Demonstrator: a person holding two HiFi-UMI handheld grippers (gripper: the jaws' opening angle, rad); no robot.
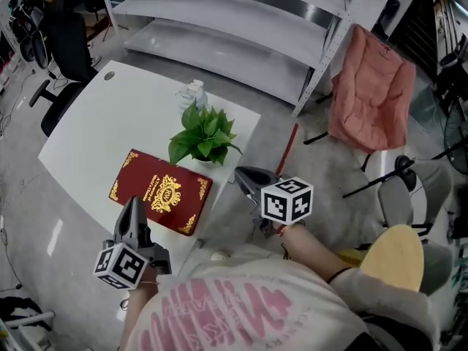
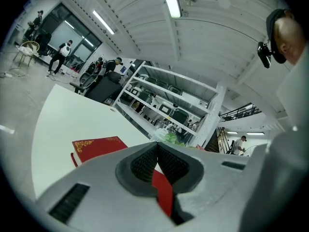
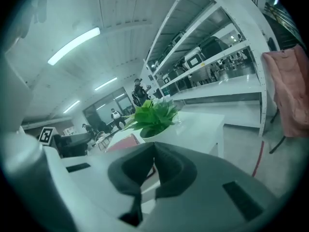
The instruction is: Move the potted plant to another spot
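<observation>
Head view: potted plant [image 1: 202, 134] stands on the white table [image 1: 95, 123] near its right edge, just beyond the far right corner of the red book [image 1: 161, 191], pot mostly hidden under leaves. My left gripper [image 1: 134, 200] hangs over the table's near edge, just short of the book. My right gripper [image 1: 246, 172] is off the table's right side, tip near the plant, not touching

Left gripper view: my jaws are pressed together, nothing between them; book [image 2: 96, 146] lies beyond, a green bit past the tips is probably the plant [image 2: 170, 138]

Right gripper view: jaws closed tight and empty, plant [image 3: 153, 115] upright ahead on the table [image 3: 205, 124], apart from my tips
</observation>
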